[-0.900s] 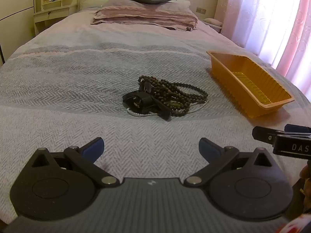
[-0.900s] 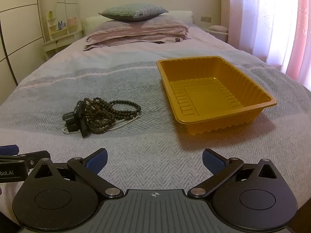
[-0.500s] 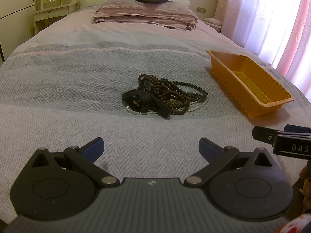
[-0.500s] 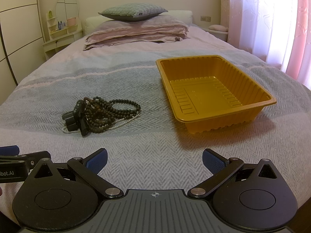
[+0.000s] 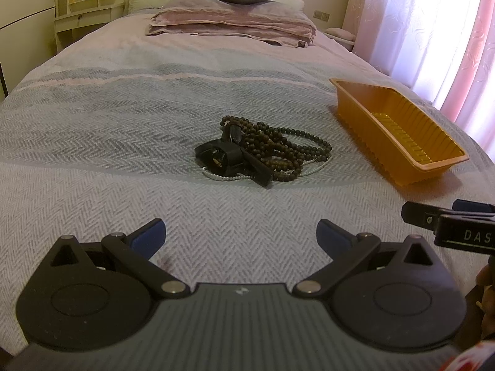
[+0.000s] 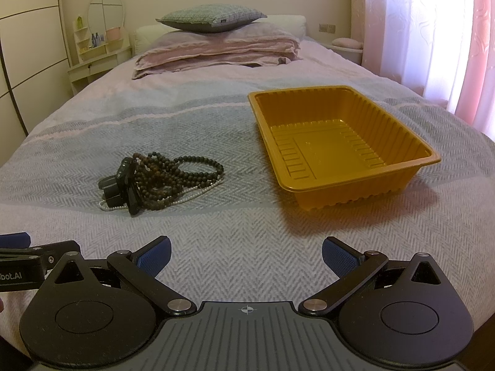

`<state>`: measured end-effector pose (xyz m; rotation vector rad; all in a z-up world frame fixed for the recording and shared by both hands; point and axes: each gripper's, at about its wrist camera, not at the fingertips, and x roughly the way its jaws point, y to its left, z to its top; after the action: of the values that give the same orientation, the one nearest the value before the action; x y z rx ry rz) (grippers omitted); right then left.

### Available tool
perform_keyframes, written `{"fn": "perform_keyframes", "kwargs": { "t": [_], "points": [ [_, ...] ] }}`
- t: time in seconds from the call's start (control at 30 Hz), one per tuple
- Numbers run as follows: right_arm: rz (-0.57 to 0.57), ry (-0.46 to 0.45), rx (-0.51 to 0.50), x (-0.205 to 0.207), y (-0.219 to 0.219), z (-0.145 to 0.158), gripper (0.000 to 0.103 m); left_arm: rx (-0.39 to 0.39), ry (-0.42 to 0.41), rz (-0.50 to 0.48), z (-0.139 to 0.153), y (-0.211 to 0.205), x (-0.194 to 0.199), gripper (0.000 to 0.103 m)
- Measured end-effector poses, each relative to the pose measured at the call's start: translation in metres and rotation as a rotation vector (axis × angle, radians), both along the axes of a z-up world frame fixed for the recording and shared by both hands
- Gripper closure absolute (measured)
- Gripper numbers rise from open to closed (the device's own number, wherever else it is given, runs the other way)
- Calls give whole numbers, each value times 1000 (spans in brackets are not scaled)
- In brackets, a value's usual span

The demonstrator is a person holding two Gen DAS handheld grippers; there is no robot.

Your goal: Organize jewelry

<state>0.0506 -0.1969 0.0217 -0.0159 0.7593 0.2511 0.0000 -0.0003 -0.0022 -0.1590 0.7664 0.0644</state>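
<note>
Left gripper (image 5: 240,235) and right gripper (image 6: 246,253), marked "DAS", are both hovering wide open, gripping nothing; beads (image 5: 272,151) are lying left of orange tray (image 6: 355,185) on bed (image 5: 92,142).

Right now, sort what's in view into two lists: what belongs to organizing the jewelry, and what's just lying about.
Belongs to the job:
- pile of dark bead strings, tangled with a white pearl strand and a black watch
- empty orange tray
- left gripper and right gripper, both open

Just lying about:
- pillow
- folded bedding
- vanity shelf
- curtains
</note>
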Motion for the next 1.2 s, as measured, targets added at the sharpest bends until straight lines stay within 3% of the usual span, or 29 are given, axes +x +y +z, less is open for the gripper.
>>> {"fn": "perform_keyframes", "kwargs": {
  "t": [0.27,0.4,0.53,0.63,0.73,0.8,0.93,1.2],
  "points": [
    [-16,5,16,2,-7,-2,0,-7,-3,2,-3,1,-1,0],
    [-53,9,81,9,-30,2,1,-24,-12,19,-5,7,5,0],
    [-78,-75,163,15,-66,23,1,-45,-41,34,-1,15,15,0],
    [-114,-152,139,28,-91,39,1,-65,-59,39,3,19,23,0],
    [-140,-153,127,53,-120,47,2,-83,-69,43,5,22,30,0],
    [-148,-148,102,70,-137,47,21,-86,-68,44,4,23,34,0],
    [-149,-100,70,112,-169,36,28,-97,-57,59,0,25,42,0],
    [-76,4,25,161,-201,3,61,-133,-31,52,-12,25,58,1]
  ]
}}
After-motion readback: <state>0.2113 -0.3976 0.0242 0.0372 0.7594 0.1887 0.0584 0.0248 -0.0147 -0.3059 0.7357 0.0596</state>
